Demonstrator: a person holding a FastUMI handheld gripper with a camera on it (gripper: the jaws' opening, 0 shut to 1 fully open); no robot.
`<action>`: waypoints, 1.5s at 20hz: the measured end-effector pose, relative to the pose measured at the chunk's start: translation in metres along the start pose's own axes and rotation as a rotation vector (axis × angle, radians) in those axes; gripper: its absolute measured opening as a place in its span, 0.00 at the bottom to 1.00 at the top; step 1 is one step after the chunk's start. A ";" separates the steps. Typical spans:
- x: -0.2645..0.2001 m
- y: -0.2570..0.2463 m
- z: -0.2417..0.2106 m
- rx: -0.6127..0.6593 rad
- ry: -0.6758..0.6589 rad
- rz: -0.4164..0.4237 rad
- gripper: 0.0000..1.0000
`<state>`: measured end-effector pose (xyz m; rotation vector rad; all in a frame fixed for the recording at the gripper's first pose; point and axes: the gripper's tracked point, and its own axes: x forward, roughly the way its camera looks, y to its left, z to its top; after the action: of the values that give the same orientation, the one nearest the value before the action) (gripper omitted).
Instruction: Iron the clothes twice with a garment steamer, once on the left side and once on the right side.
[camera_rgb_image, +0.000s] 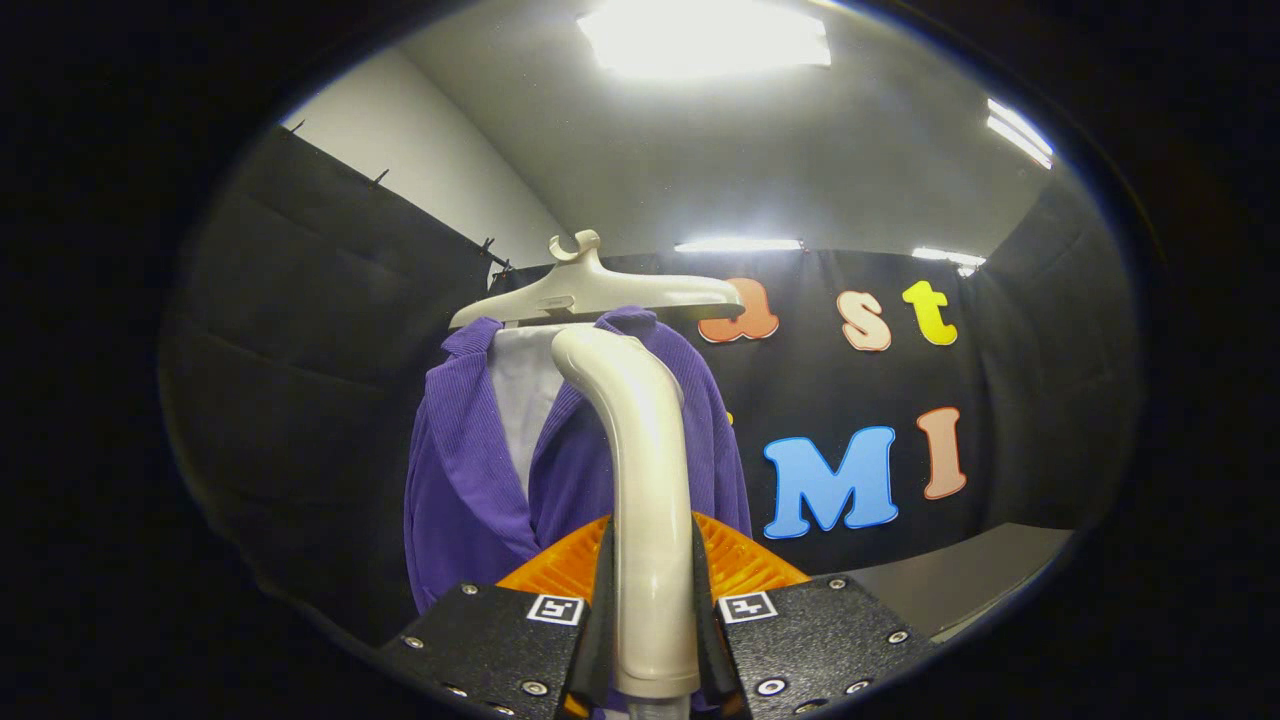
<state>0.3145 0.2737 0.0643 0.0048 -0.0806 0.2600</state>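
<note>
Gripping the cream-coloured handle of a garment steamer, the gripper has both fingers pressed against the handle's sides, narrowed tightly around it at the bottom of the gripper view. From between the fingers the handle rises upright, then curves over at its top toward the clothes, its bent end overlapping the collar area of the garment. Just beyond the fingers hangs a purple ribbed jacket with a white shirt showing in its open front; both are draped on a pale plastic hanger whose hook points up. Whether the steamer's head touches the fabric cannot be told, since the handle hides the contact point. Behind the clothes stands the booth's black cloth wall, with a grey tabletop off to the right and bright ceiling lights overhead.
</note>
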 end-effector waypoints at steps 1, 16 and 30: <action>-0.002 0.002 -0.005 -0.003 0.007 -0.001 0.34; -0.050 0.011 -0.113 -0.020 0.154 -0.004 0.35; -0.095 0.017 -0.207 -0.050 0.305 0.012 0.36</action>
<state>0.2345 0.2693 -0.1502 -0.0852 0.2162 0.2676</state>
